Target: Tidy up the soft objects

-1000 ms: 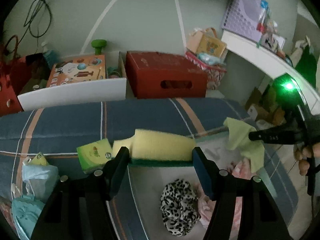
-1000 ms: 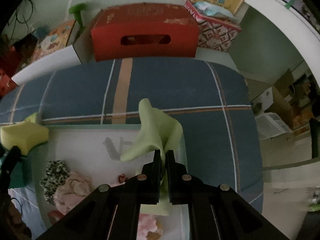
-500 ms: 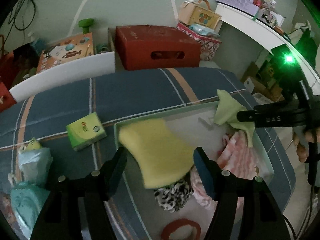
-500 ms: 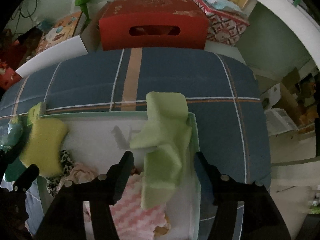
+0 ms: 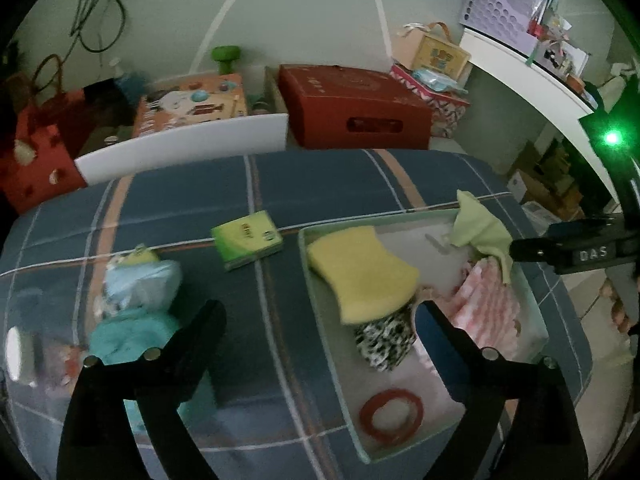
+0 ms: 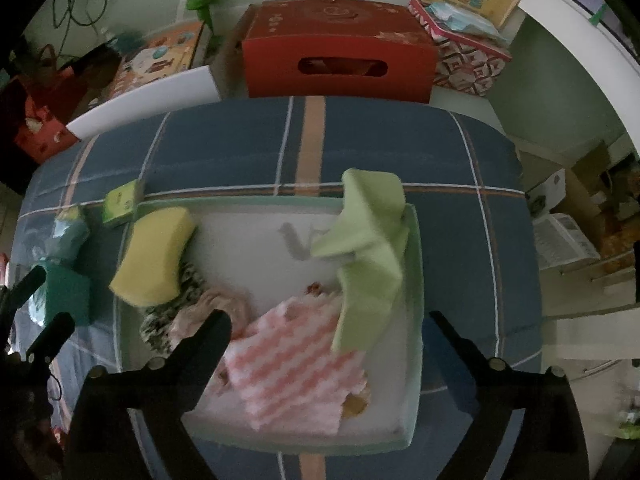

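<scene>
- Yellow sponge (image 5: 362, 272) lies tilted in the near-left corner of the pale tray (image 5: 326, 304), propped on the leopard-print scrunchie (image 5: 384, 340) and leaning toward the left wall; it could slide or tip out over that wall if bumped.
- Left gripper (image 5: 320, 316) has its jaws opening wide, with nothing pressed between them; the sponge sits ahead of the fingertips, released.
- Right gripper (image 6: 328, 320) is likewise opening, empty; the light green cloth (image 6: 368, 256) hangs crumpled over the tray's far-right corner, its top fold draped on the rim.
- Risk, as I judge it: the cloth is only half inside, so its weight on the rim could drag it out onto the plaid bed cover (image 6: 280, 152).
- Pink-and-white checked cloth (image 6: 296, 368) fills the near part of the tray, and a red ring (image 5: 391, 414) lies at the near end; the growing pile may leave later items perched high and prone to spilling.
- Still outside the tray, to the left on the bed cover: a green tissue pack (image 5: 248, 244), a pale blue packet (image 5: 140, 284) and a teal bundle (image 5: 132, 332), which seem the remaining work.
- Both grippers hang close over one tray, so a careless reach for these could knock the sponge or snag the cloth.
</scene>
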`<action>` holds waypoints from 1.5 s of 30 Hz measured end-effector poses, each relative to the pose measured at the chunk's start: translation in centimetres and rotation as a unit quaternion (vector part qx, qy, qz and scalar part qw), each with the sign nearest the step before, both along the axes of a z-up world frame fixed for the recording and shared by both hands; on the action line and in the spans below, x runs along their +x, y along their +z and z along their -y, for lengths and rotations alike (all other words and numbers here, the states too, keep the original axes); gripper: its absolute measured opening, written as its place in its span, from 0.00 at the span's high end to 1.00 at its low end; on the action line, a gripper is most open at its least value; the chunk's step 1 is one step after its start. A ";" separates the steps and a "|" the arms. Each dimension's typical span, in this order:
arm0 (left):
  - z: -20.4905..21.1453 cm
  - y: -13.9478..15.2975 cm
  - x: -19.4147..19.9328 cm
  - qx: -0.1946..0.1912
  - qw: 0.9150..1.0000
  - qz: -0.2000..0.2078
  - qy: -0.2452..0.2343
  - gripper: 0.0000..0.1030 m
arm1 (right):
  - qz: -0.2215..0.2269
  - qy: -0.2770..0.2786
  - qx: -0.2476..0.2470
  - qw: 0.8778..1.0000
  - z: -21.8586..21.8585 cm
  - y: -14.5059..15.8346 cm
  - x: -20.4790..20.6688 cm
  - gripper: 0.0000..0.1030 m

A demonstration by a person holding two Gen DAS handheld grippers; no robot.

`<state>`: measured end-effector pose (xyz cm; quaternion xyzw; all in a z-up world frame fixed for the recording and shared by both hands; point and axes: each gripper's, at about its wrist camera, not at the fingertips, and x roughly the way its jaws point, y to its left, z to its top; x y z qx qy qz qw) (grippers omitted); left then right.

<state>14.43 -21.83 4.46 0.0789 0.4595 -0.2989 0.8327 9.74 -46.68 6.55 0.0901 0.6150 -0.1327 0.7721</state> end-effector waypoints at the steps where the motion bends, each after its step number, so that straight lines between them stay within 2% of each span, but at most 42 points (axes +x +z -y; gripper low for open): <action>1: -0.3 0.2 -0.1 0.002 1.000 0.002 0.002 0.07 | 0.002 0.002 -0.001 1.000 -0.5 0.4 -0.2 0.05; 9: -5.8 1.5 0.0 0.005 0.999 0.001 0.042 0.07 | 0.011 0.023 -0.005 1.000 -4.3 2.8 -1.0 0.05; 14: -10.2 1.4 1.0 0.011 0.996 -0.008 0.091 0.07 | 0.020 0.045 -0.012 0.999 -6.9 4.3 -0.5 0.05; 18: -14.2 1.3 2.1 0.017 0.990 -0.009 0.142 0.07 | 0.027 0.065 -0.014 0.997 -9.4 5.0 0.2 0.05; 26: -21.4 1.1 3.5 -0.011 0.973 -0.022 0.230 0.07 | 0.065 0.107 0.016 0.992 -15.1 6.3 2.6 0.05; 32: -23.8 0.4 4.2 -0.017 0.966 -0.036 0.256 0.07 | 0.078 0.144 0.027 0.986 -19.4 6.1 5.4 0.05; 39: -24.5 -0.2 4.8 -0.024 0.965 -0.053 0.256 0.07 | 0.091 0.163 0.059 0.981 -22.5 4.9 9.4 0.05; 45: -24.4 -0.7 4.5 -0.045 0.965 -0.068 0.250 0.07 | 0.087 0.169 0.082 0.978 -24.4 2.2 12.2 0.06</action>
